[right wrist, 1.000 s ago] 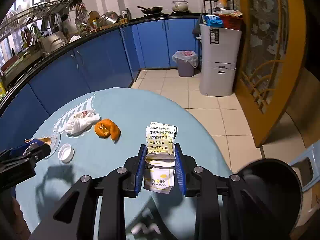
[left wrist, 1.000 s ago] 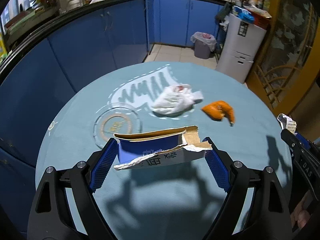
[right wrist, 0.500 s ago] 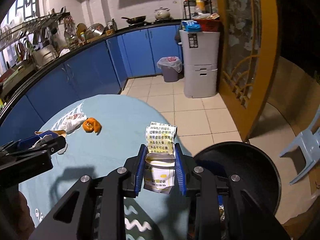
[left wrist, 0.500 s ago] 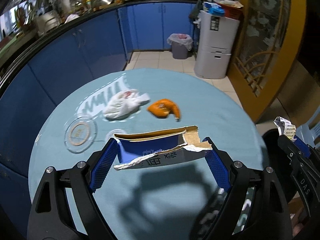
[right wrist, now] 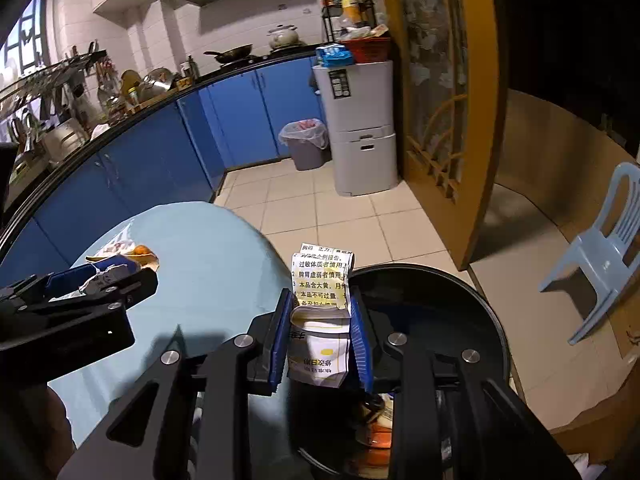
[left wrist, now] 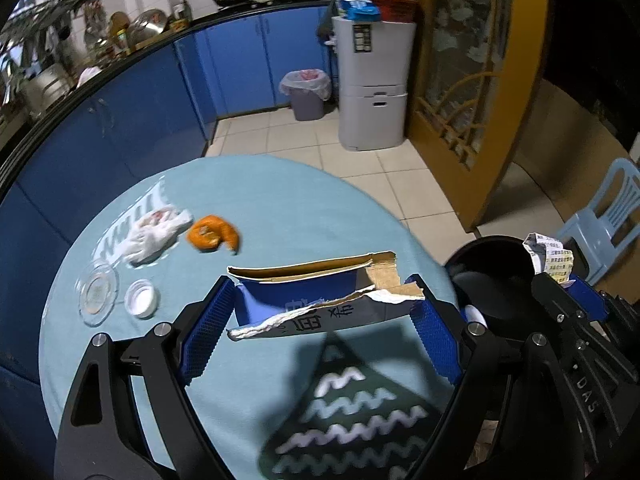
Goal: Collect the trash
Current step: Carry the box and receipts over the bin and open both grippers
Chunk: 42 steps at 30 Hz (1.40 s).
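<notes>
My left gripper [left wrist: 320, 316] is shut on a torn blue cardboard box [left wrist: 316, 300], held above the round table [left wrist: 280, 208] near its right edge. A white paper packet with printed text [right wrist: 320, 312] is clamped in my right gripper [right wrist: 320, 344], which hangs over the rim of the black trash bin [right wrist: 460, 312]. That bin [left wrist: 492, 264] also shows beside the table in the left wrist view, with the right gripper [left wrist: 560, 280] and its packet [left wrist: 550, 254] above it. On the table lie an orange peel [left wrist: 212, 234], a crumpled white tissue [left wrist: 154, 234], a white lid [left wrist: 141, 303] and a small glass dish [left wrist: 97, 294].
Trash lies in the black bin's bottom [right wrist: 376, 428]. A light blue plastic chair [right wrist: 600, 256] stands right of the bin. Across the tiled floor are a grey bin with a liner [right wrist: 306, 146], a grey cabinet [right wrist: 360, 128] and blue kitchen cupboards [right wrist: 160, 160].
Both grippers have swung to the right with their loads, from over the table toward the black bin. The right gripper's packet now hangs over the bin's rim. Neither grip has changed.
</notes>
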Each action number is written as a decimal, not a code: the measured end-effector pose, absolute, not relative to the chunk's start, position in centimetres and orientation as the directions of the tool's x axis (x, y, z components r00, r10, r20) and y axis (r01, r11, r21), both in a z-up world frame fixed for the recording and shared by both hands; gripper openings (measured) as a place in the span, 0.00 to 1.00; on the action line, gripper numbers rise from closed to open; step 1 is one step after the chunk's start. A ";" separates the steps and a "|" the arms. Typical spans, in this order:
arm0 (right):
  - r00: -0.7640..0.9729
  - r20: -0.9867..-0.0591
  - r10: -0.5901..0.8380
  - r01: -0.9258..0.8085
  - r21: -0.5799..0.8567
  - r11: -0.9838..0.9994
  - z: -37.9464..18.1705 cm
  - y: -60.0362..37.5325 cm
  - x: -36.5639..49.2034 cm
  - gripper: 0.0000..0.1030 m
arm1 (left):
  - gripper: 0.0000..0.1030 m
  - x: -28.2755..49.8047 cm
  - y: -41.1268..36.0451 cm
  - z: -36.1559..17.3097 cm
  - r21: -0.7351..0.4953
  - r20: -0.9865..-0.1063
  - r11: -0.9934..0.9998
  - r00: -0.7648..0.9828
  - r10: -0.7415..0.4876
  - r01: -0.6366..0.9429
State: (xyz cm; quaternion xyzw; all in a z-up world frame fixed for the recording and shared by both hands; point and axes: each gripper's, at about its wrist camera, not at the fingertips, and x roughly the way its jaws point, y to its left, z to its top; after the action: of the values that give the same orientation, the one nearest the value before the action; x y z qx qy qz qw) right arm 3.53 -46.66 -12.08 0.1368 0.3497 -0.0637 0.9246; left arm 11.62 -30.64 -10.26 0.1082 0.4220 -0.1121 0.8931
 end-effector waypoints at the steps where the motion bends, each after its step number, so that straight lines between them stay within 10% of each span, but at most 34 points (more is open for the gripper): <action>1: 0.747 -0.665 -0.024 0.218 0.210 0.953 -12.1 -46.9 3.4 0.27 | 0.82 11.5 -31.3 -10.3 0.099 -0.779 0.948 0.617 -0.116 0.303; 42: 0.719 -0.692 -0.071 0.362 0.284 0.888 -15.3 -53.7 1.0 0.27 | 0.84 9.9 -45.1 -11.6 0.104 -0.795 0.853 0.559 -0.238 0.512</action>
State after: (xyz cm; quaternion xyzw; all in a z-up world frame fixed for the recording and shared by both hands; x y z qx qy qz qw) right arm 0.96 -53.72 -15.29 0.2044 0.3555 -0.1197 0.9042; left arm 9.93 -45.14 -11.59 0.1642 0.4171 -0.2163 0.8674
